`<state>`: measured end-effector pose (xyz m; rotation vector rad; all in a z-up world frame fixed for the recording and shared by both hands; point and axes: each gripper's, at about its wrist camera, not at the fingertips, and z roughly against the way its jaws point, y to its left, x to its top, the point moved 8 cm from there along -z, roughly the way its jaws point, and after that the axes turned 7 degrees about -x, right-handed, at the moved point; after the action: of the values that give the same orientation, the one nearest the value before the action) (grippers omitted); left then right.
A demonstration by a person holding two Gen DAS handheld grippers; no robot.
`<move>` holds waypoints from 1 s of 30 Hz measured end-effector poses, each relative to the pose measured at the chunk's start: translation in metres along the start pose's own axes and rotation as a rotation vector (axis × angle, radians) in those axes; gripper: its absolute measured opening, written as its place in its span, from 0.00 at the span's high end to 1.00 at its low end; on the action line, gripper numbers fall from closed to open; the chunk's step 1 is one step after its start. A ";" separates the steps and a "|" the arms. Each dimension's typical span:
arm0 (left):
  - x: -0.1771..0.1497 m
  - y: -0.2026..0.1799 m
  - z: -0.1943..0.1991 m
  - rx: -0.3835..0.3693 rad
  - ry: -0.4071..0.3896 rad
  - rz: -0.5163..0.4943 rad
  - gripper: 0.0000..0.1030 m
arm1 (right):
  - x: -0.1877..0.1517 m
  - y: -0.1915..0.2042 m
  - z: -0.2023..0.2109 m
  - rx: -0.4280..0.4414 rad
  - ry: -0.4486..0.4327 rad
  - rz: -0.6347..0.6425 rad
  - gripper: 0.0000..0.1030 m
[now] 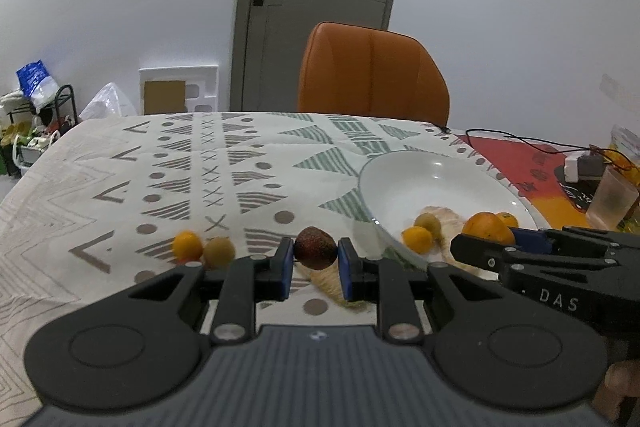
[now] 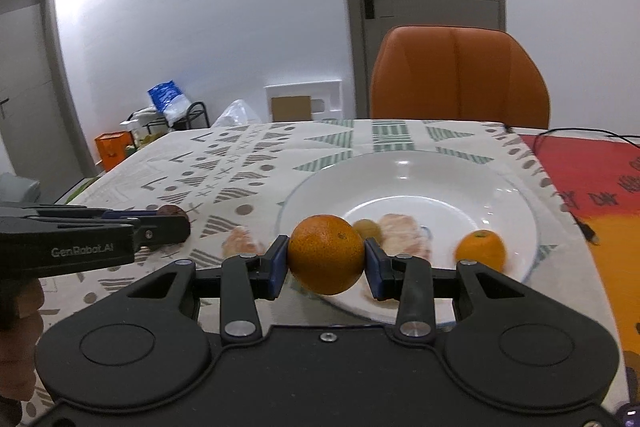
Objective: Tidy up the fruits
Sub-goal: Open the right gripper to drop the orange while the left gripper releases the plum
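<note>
Nearest the left wrist camera, the left gripper [image 1: 316, 261] has its fingers clenched on a small dark reddish-brown fruit [image 1: 316, 247], held above the patterned bench [image 1: 120, 163] just left of the white plate [image 2: 516, 187]. Beside it, the right gripper [image 2: 326, 263] grasps a large orange [image 2: 326, 254] over the plate's near rim, where a smaller orange [image 2: 480, 250] and a greenish fruit [image 2: 367, 229] lie.
</note>
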<state>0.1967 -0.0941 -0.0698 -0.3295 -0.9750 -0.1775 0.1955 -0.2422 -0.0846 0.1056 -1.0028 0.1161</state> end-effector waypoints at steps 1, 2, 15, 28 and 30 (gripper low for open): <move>0.000 -0.003 -0.001 -0.003 0.001 -0.004 0.79 | 0.000 -0.004 0.000 -0.007 0.000 -0.004 0.63; 0.001 -0.005 -0.002 -0.005 0.002 -0.008 0.79 | -0.001 -0.007 0.000 -0.012 0.000 -0.008 0.63; 0.011 -0.032 -0.021 -0.023 0.018 -0.064 0.79 | -0.002 -0.045 0.000 -0.067 -0.018 -0.083 0.53; 0.017 -0.054 -0.043 -0.037 0.036 -0.106 0.79 | -0.006 -0.061 0.007 -0.037 -0.025 -0.112 0.41; 0.018 -0.057 -0.047 -0.039 0.039 -0.110 0.79 | -0.007 -0.062 0.007 -0.028 -0.020 -0.119 0.41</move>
<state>0.2265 -0.1644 -0.0677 -0.3074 -0.9529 -0.3018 0.1951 -0.3045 -0.0890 0.1410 -1.0149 -0.0072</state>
